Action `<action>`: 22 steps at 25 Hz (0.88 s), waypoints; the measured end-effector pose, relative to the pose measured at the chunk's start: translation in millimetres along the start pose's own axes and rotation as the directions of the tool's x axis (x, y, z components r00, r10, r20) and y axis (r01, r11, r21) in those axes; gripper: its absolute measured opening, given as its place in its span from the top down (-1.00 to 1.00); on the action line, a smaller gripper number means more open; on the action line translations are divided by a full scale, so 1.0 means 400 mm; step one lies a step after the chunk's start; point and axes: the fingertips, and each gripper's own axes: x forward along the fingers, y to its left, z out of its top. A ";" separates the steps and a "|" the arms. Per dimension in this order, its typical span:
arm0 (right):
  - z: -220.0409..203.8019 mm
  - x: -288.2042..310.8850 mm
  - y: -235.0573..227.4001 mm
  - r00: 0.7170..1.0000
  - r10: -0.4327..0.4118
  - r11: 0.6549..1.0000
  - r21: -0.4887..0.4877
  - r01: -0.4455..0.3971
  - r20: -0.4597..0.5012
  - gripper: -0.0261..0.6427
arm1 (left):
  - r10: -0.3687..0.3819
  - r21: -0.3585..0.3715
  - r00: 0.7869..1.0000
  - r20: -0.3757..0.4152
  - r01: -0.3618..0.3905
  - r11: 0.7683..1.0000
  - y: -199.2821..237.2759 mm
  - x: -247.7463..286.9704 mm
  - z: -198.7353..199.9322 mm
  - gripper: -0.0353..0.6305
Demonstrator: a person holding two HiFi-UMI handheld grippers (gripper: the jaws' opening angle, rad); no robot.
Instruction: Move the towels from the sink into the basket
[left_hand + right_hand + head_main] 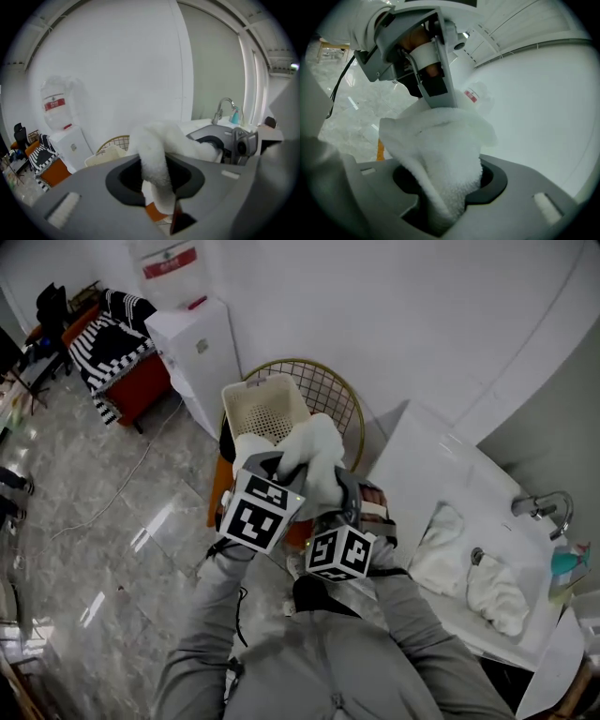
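A white towel (311, 457) is bunched up in the air between both grippers, just in front of the cream perforated basket (265, 409). My left gripper (269, 468) is shut on one end of that white towel (154, 159), which hangs through its jaws. My right gripper (330, 491) is shut on a thick fold of the same white towel (445, 164). Two more white towels (441, 549) (499, 593) lie in the white sink (450, 460) at the right, below the chrome faucet (544, 506).
The basket rests on a round gold wire chair (328, 390) with an orange seat. A white water dispenser (195, 352) stands to its left against the wall. A striped cloth over an orange seat (117, 343) is at far left. A teal bottle (567, 562) stands by the faucet.
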 end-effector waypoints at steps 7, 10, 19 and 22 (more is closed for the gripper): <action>0.075 0.198 -0.012 0.998 0.053 0.998 -0.032 -0.053 0.016 0.32 | 0.040 -0.063 0.999 -0.010 -0.040 0.997 0.201 0.065 -0.006 0.42; 0.088 0.288 -0.024 0.997 0.075 0.996 -0.040 -0.075 0.003 0.32 | 0.057 -0.062 0.998 -0.023 -0.058 0.996 0.292 0.120 -0.008 0.42; 0.033 0.512 -0.019 0.985 0.158 0.987 0.000 -0.158 -0.076 0.32 | 0.009 -0.100 0.993 -0.117 -0.021 0.995 0.440 0.310 -0.047 0.42; 0.007 0.576 -0.005 0.977 0.191 0.982 0.022 -0.190 -0.091 0.32 | -0.003 -0.103 0.989 -0.148 -0.012 0.995 0.482 0.372 -0.073 0.42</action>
